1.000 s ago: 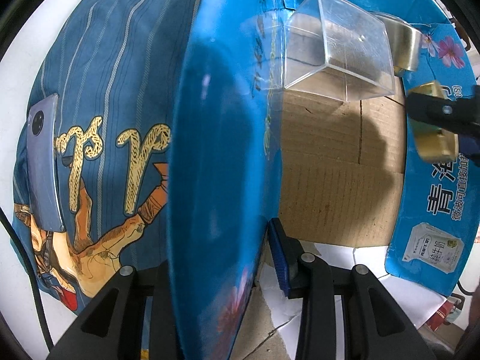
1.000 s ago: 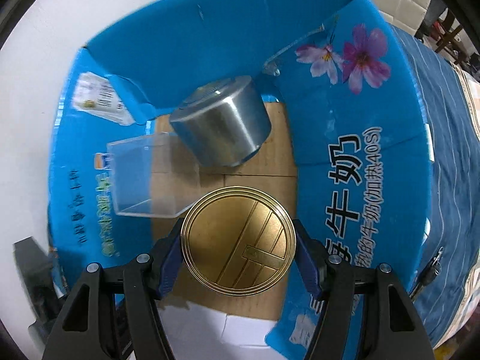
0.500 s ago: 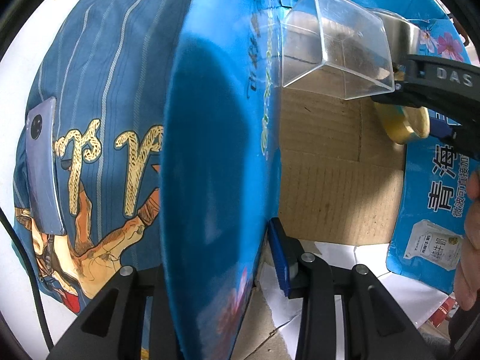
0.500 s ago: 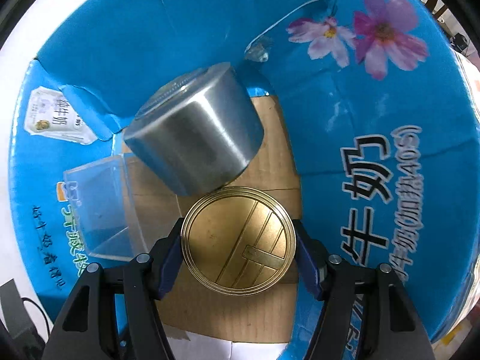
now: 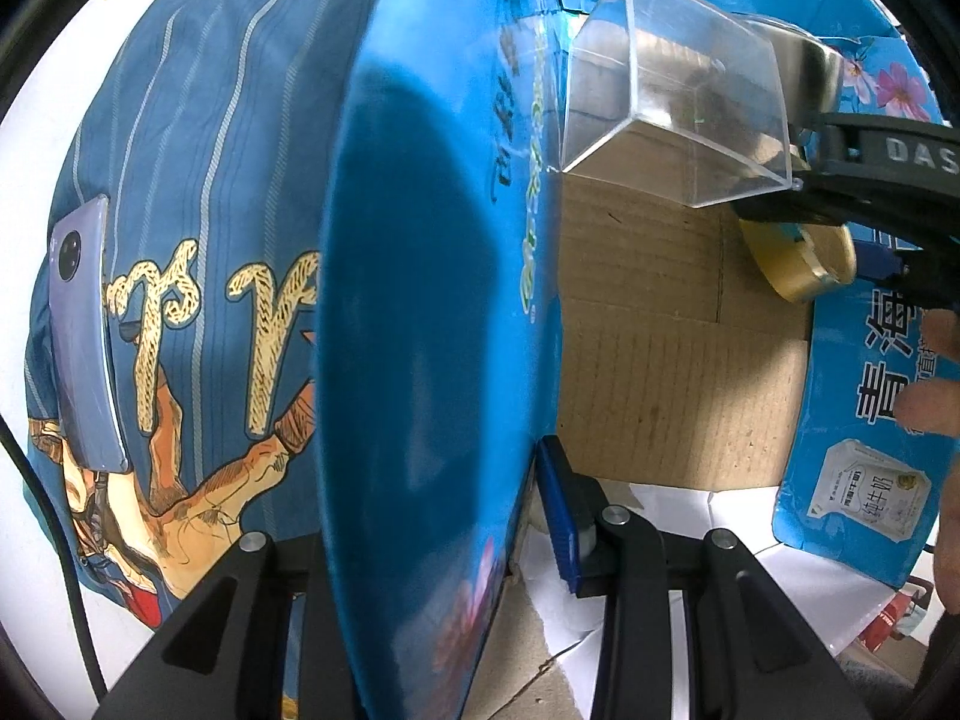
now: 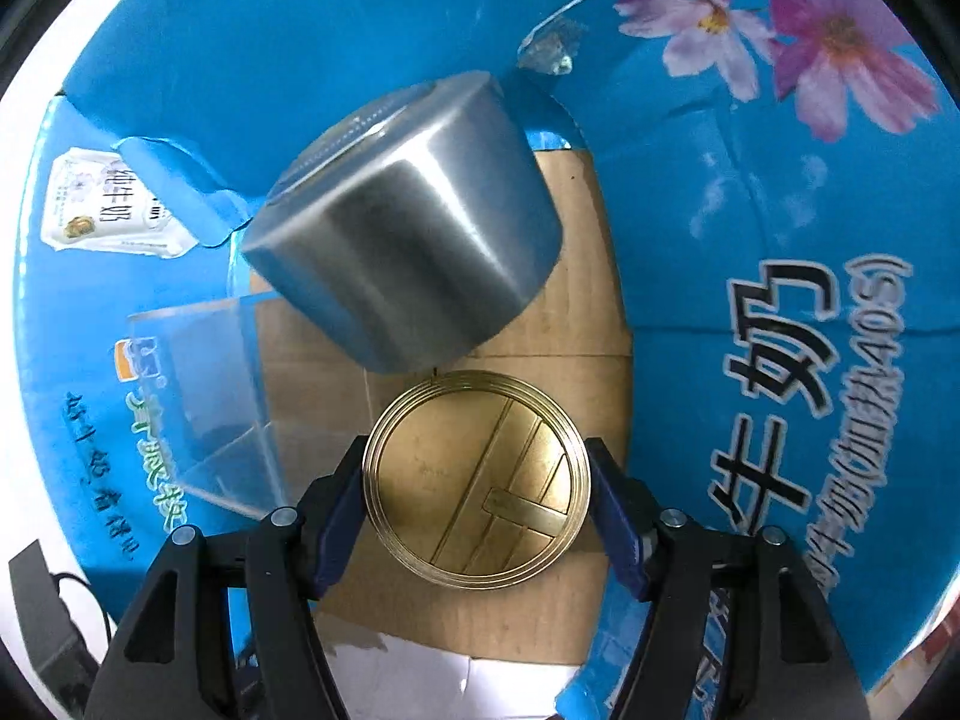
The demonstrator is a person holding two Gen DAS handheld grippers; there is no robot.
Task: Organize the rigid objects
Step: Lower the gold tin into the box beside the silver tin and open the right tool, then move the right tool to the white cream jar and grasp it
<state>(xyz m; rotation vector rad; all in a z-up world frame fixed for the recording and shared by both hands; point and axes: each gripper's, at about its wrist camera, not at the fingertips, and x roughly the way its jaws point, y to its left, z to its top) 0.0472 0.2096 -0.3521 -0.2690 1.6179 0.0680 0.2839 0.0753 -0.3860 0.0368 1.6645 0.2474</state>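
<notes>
Two opening right gripper (image 6: 477,501) pads flank the gold tin (image 6: 477,480): rigid, smooth, likely slippery (grip its round rim), while the left gripper (image 5: 480,516) is clamped on the box flap (image 5: 432,300).

smartphone (image 5: 81,336) lying on blue striped printed cloth (image 5: 198,180) | black cable (image 5: 54,528) beside cloth's edge

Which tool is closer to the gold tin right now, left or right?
Right. The right tool straddles the gold tin over the box floor, its jaws opening. The left tool is clamped on the box flap, across the box from the tin.
</notes>
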